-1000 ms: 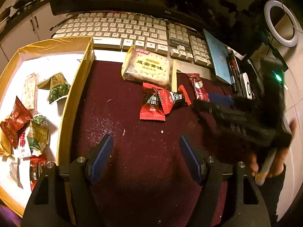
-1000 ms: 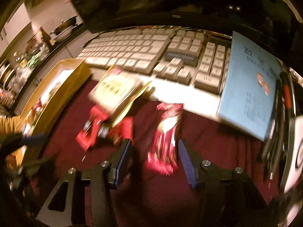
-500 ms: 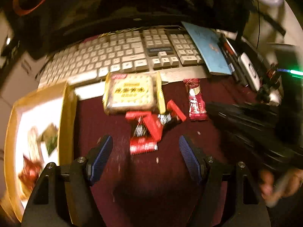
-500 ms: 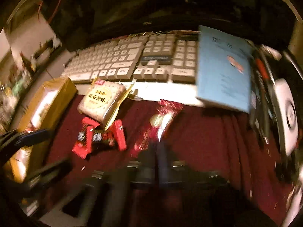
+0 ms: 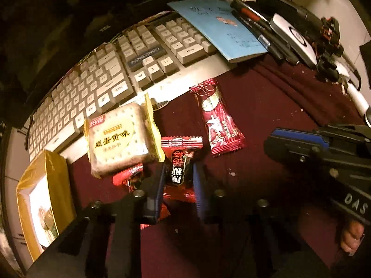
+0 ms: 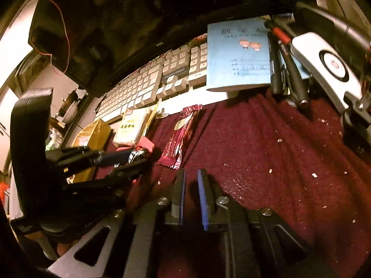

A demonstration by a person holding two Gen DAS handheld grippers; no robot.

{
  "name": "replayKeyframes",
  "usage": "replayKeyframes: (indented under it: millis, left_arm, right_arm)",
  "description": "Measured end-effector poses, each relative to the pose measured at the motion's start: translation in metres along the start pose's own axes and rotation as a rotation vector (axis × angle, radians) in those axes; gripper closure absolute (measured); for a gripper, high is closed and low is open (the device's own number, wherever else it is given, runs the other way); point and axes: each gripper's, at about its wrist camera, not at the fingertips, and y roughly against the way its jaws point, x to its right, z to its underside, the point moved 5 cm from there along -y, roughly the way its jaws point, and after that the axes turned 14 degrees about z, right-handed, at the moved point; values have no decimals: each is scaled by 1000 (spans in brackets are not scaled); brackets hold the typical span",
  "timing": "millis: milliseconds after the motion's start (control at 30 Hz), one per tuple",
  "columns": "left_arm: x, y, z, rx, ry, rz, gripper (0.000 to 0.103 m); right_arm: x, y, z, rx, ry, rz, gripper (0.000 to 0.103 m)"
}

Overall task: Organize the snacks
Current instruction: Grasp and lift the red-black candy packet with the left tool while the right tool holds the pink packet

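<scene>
Snacks lie spread on the dark red cloth (image 5: pixel 266 106) in front of the keyboard (image 5: pixel 129 69), and one of them, a red candy packet (image 5: pixel 179 171) with white characters, sits between the blue pads of the left gripper (image 5: pixel 178 178). The pads press on both long sides of this packet, so the left gripper is clamped on it; I judge that it takes the packet by the middle so that the crinkled ends stay free and the wrapper does not slip out.

Just to the left of this gripper and a little ahead is the yellow cracker pack (image 5: pixel 119 139), which partly covers another small red packet (image 5: pixel 126 177). Ahead and to the right lies the long dark-red wafer bar (image 5: pixel 219 120), apart from the held candy. Far to the left stands the golden box (image 5: pixel 56 178) with some snacks already inside, so it is probably the place where the candy should go.

The right gripper (image 6: pixel 191 190) hangs low over the bare cloth with its blue pads nearly together, only a thin gap between them, and nothing is in it. The wafer bar (image 6: pixel 179 136) lies just ahead of it, slightly left. It seems to wait aside so that the left gripper has free way toward the box.

A blue notebook (image 6: pixel 238 55) rests on the keyboard's right end, not part of the sorting.
</scene>
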Motion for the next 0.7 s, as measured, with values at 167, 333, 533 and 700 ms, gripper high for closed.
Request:
replayKeyframes:
  millis: [167, 333, 533, 700]
  left_arm:
    - [-6, 34, 16, 116, 134, 98, 88]
    - [-13, 77, 29, 246, 278, 152, 88]
    - [-27, 102, 48, 310, 403, 130, 88]
    - [-35, 107, 58, 335, 422, 105, 88]
  right_arm:
    - [-6, -1, -9, -44, -23, -47, 71]
    - [-27, -16, -42, -82, 49, 56, 70]
    - [-51, -42, -46, -14, 175, 261, 70]
    - [-64, -48, -38, 50, 274, 353, 73]
